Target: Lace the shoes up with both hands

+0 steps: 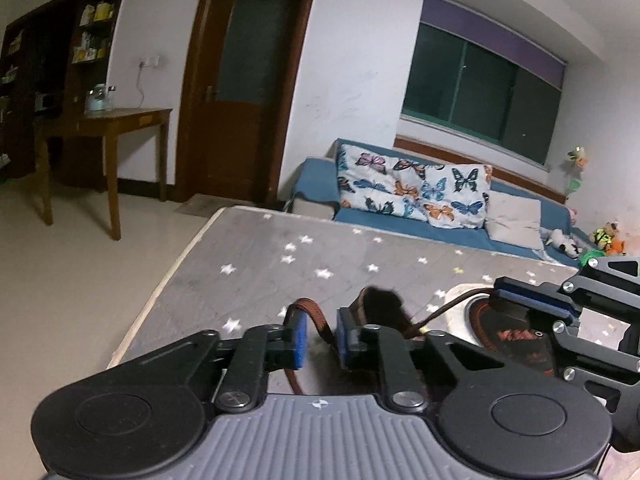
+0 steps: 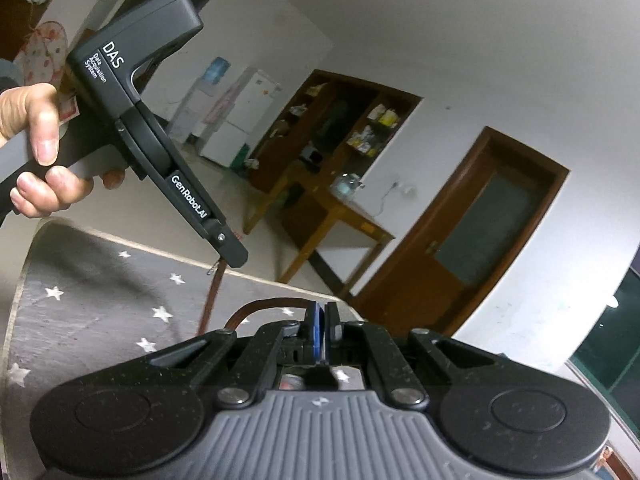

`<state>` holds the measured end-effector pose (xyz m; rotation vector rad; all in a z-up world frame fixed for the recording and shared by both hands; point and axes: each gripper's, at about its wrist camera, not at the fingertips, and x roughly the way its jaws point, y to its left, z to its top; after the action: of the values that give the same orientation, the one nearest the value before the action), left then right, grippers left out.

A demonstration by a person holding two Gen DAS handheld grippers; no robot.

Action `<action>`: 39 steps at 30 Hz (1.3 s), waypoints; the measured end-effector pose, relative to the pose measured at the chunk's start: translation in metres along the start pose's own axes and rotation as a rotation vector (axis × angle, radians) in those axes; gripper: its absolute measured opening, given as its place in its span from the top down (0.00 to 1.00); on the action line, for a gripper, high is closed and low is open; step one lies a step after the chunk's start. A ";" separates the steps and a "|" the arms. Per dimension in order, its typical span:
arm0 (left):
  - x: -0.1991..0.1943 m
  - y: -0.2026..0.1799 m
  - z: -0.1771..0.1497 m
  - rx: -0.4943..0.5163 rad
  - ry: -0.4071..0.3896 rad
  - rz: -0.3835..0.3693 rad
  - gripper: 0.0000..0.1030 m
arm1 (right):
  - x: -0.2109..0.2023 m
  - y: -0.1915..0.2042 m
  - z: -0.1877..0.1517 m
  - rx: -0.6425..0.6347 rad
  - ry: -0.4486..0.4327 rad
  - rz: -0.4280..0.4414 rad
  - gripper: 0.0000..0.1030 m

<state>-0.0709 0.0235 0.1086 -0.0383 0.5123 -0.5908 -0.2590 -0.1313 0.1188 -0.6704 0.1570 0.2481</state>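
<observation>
A brown lace (image 1: 316, 320) is seen looping up between the parted blue pads (image 1: 298, 338) of the left gripper (image 1: 320, 338), which stands loosened: the flat woven band runs through the gap without being pinched, rising past the fingertips in a loop and dropping back under the gripper body. Just beyond the right-hand pad a dark brown tongue or flap (image 1: 380, 304) stands up, and a thinner run of lace leads off to the shoe (image 1: 504, 328), which lies on the star-patterned mat (image 1: 260, 264) to the right of the fingers, its opening partly covered by the right gripper (image 1: 532, 304).

In the right wrist view, the right gripper (image 2: 321, 330) is shown clenched, its pads pressed together; a brown strand curves in from the left to the fingertips, so a grip on the lace is likely, though the contact itself is hidden. The left gripper (image 2: 236, 256), held in a hand (image 2: 36, 152), hangs ahead and to the left, a length of lace trailing below its tip.

The lace is judged light, limp and slightly grippy, apt to slide out of parted pads. It is best taken near its stiff tip, flat side against the pads. The shoe seems light and could shift when pulled.
</observation>
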 end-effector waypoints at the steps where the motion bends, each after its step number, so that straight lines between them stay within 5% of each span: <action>1: -0.001 0.001 -0.003 0.005 0.001 0.008 0.77 | 0.002 0.003 -0.001 0.004 0.003 0.009 0.99; 8: 0.002 0.025 -0.019 -0.005 0.027 0.049 0.63 | 0.011 0.012 -0.006 0.002 0.038 0.043 0.99; 13: -0.003 0.029 -0.021 -0.003 0.012 -0.029 0.62 | 0.013 0.009 -0.010 0.004 0.058 0.050 0.99; 18: -0.004 -0.009 -0.027 0.163 0.002 -0.149 0.62 | 0.012 0.007 -0.006 0.016 0.057 0.078 0.99; 25: 0.016 -0.049 -0.031 0.321 0.016 -0.190 0.60 | -0.004 0.006 -0.002 0.008 0.050 0.114 0.99; 28: 0.019 -0.059 -0.033 0.344 0.016 -0.194 0.68 | -0.010 0.005 -0.001 0.005 0.046 0.123 0.99; 32: 0.019 -0.059 -0.037 0.303 0.023 -0.215 0.91 | -0.018 0.002 0.000 0.015 0.035 0.138 0.98; 39: 0.006 -0.040 -0.032 0.135 -0.001 -0.156 0.96 | -0.032 -0.002 0.001 0.044 0.015 0.136 0.93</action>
<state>-0.1025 -0.0093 0.0850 0.0503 0.4703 -0.7772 -0.2894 -0.1380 0.1276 -0.6183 0.2219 0.3693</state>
